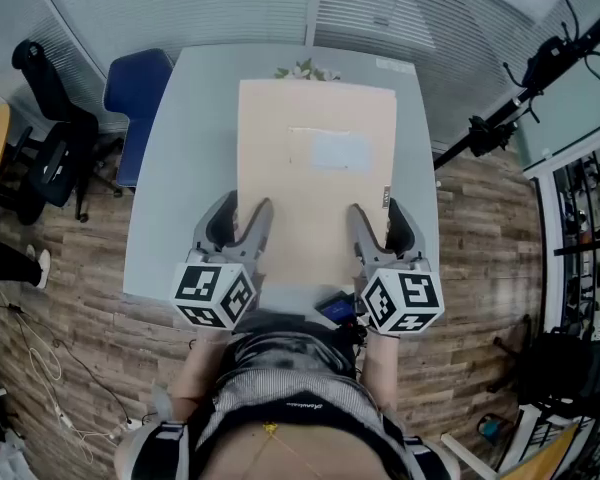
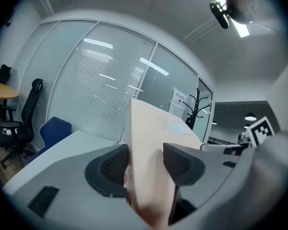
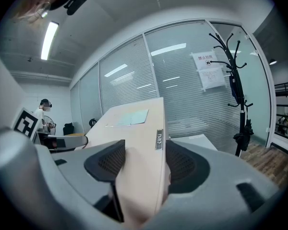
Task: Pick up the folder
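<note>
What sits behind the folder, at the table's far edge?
Pale flowers and leaves peek over the folder at its far edge, by the grey table's back rim. Their pot or vase, if any, is covered by the folder and cannot be seen.

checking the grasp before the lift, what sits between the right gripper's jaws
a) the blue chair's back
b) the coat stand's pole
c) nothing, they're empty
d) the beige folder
d: in the right gripper view the beige folder fills the gap of the right gripper, with a jaw pressed against it on each side.
</note>
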